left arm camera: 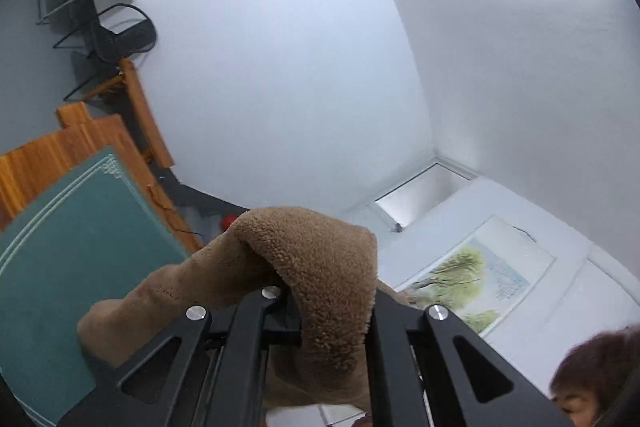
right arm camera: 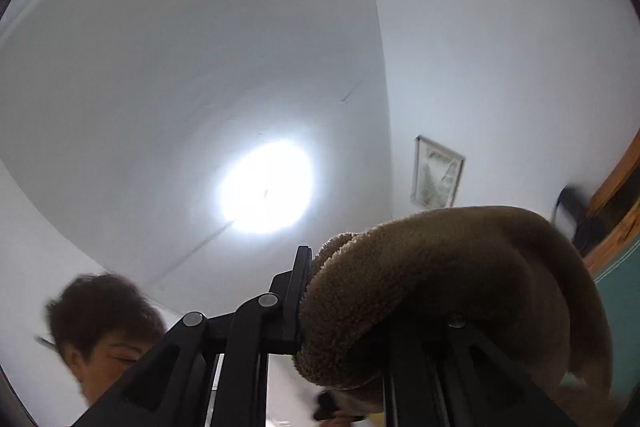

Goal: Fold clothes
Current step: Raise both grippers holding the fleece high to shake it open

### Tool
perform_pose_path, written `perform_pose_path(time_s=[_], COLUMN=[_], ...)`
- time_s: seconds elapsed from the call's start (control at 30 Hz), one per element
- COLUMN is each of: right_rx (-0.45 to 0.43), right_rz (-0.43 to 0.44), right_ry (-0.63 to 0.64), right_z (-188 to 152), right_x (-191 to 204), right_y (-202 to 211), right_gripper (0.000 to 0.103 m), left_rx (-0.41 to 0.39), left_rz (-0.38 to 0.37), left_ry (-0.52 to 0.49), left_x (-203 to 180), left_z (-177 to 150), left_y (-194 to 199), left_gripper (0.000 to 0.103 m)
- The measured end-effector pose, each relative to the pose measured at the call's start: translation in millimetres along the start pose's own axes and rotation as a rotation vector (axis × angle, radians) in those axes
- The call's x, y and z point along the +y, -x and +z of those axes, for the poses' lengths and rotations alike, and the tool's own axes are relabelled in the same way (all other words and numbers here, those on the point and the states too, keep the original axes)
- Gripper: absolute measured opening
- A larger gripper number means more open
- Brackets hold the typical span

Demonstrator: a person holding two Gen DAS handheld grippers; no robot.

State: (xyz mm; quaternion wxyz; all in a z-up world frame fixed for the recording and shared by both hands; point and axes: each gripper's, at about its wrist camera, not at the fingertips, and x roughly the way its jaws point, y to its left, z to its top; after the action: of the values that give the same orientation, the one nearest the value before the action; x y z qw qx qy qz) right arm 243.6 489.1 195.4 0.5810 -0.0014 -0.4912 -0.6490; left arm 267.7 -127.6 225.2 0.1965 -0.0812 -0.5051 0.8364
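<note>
The person is holding a brown fleece garment up in the air between both hands, each claw biting into a bunch of it, well above the surface with its green cloth. The left claw is clamping shut on a thick fold that is bulging up over its fingertips and spilling down towards the green cloth at the left. The right claw is likewise closing tight on a fat roll of the same fleece, which is draping over its far finger and hanging off to the right. To my eye the fabric is looking soft, plush and quite bulky, not at all stiff; it is sagging wherever nothing is supporting it, so it will probably flop and bunch rather than keep a crease. The pile is looking grippy rather than slippery, and nothing about it seems fragile. It is likely light, though thick enough to fill the jaws. I would judge an edge or corner seam the better place to pinch, since gripped wads like these are hiding where the hem is running.
</note>
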Motion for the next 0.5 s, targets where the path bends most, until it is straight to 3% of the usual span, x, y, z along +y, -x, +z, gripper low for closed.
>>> perform_pose_path(time_s=[0.13, 0.37, 0.5], right_rx=[-0.012, -0.219, -0.316], right_rz=[-0.216, -0.722, -0.84], right_ry=[0.265, 0.91, 1.207], right_z=[-5, -60, -110], right_x=[71, 178, 205], right_y=[-2, -16, -26], right_gripper=[0.015, 0.015, 0.015], left_rx=[-0.006, -0.084, -0.161], left_rz=[0.015, -0.039, 0.021], left_ry=[-0.031, -0.217, -0.348], left_x=[-25, -87, -108], left_z=[-15, -30, -43], left_y=[3, 21, 36], left_gripper=[0.008, 0.008, 0.008])
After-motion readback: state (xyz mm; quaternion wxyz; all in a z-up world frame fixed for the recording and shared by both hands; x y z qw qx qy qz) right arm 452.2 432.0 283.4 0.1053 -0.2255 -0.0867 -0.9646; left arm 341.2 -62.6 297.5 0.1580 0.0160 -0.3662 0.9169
